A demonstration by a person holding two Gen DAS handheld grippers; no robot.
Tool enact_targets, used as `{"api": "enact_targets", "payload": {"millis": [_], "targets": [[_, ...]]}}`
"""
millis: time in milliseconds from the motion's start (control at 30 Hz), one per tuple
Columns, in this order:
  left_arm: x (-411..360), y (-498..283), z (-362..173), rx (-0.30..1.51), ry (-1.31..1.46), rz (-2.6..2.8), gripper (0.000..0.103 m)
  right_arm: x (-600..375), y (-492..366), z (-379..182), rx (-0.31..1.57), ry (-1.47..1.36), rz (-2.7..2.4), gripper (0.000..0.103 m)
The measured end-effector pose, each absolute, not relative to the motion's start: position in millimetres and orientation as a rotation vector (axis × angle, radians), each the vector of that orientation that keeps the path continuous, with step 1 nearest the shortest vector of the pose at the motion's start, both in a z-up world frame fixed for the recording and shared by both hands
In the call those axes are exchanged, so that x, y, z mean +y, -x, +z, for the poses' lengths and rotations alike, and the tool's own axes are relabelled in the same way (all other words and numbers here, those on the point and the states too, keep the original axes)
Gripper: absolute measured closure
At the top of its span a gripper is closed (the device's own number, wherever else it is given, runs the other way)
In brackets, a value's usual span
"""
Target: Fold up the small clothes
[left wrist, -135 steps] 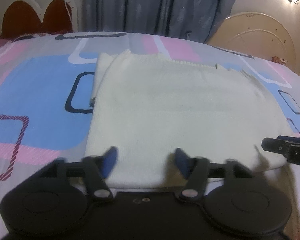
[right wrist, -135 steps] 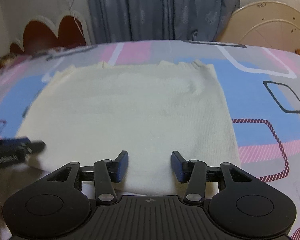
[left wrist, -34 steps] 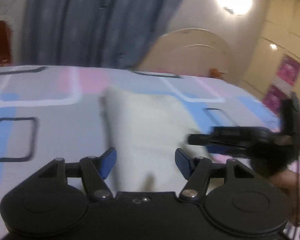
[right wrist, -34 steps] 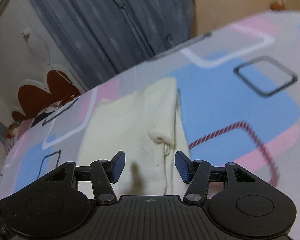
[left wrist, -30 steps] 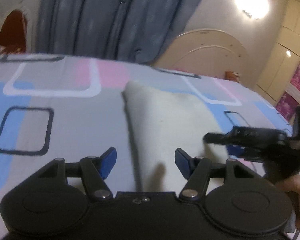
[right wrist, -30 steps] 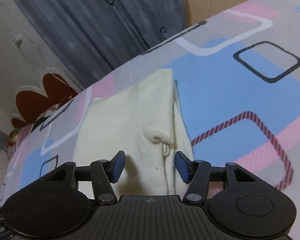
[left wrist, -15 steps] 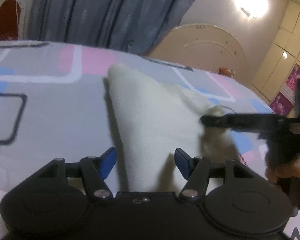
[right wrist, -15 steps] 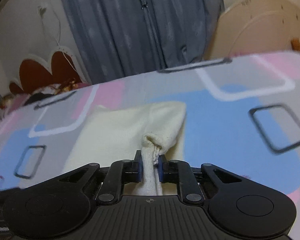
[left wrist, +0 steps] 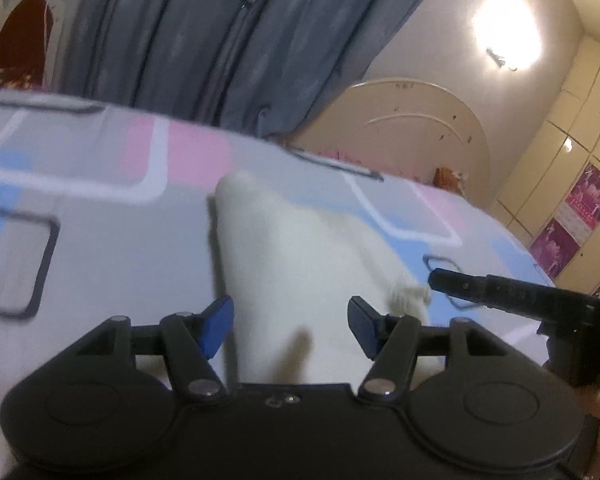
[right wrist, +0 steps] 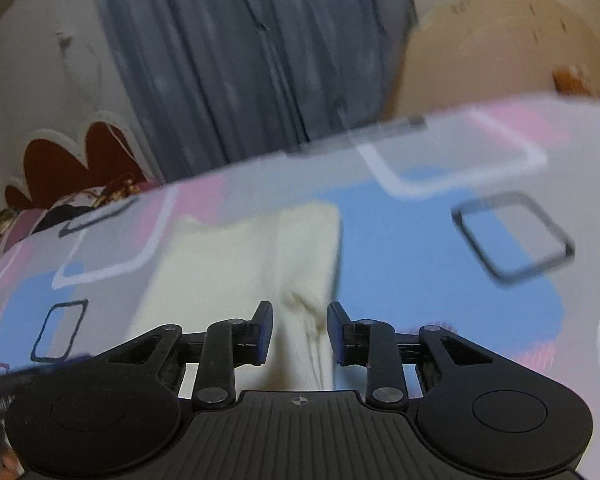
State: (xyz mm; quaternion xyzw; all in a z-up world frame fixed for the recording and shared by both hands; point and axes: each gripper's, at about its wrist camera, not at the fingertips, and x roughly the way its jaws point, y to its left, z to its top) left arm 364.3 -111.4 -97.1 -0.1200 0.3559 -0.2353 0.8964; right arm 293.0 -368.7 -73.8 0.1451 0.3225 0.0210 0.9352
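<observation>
Your right gripper (right wrist: 299, 328) straddles the cream garment's (right wrist: 240, 256) bunched corner, jaws apart, placed to pinch it. Your left gripper (left wrist: 290, 322) hangs wide apart over the bed (left wrist: 100, 216), holding nothing.

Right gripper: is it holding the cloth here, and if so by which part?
Nothing is held. The right gripper is open, its fingers apart on either side of a puckered bit of the cream cloth. The left gripper is open too.

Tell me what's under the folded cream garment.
The cream garment lies on the patterned bedsheet, whose pink, blue and grey blocks show all around it. Whatever sits directly beneath the cloth is covered.
</observation>
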Motion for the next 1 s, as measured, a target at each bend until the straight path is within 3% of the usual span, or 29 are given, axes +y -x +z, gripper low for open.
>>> {"api": "enact_targets", "payload": {"millis": [133, 300, 633, 1000], "targets": [[-136, -393, -94, 0.714, 0.221, -0.505, 0.046, -355, -326, -75, 0.672, -0.278, 0.041, 0.073], [-163, -436, -108, 0.748, 0.213, -0.524, 0.061, -357, -363, -92, 0.713, -0.311, 0.015, 0.073], [-165, -474, -137, 0.809, 0.168, -0.462, 0.061, -358, -409, -138, 0.775, -0.231, -0.005, 0.074], [-166, -480, -134, 0.793, 0.121, -0.419, 0.059, -354, -413, -134, 0.785, -0.190, 0.005, 0.073]]}}
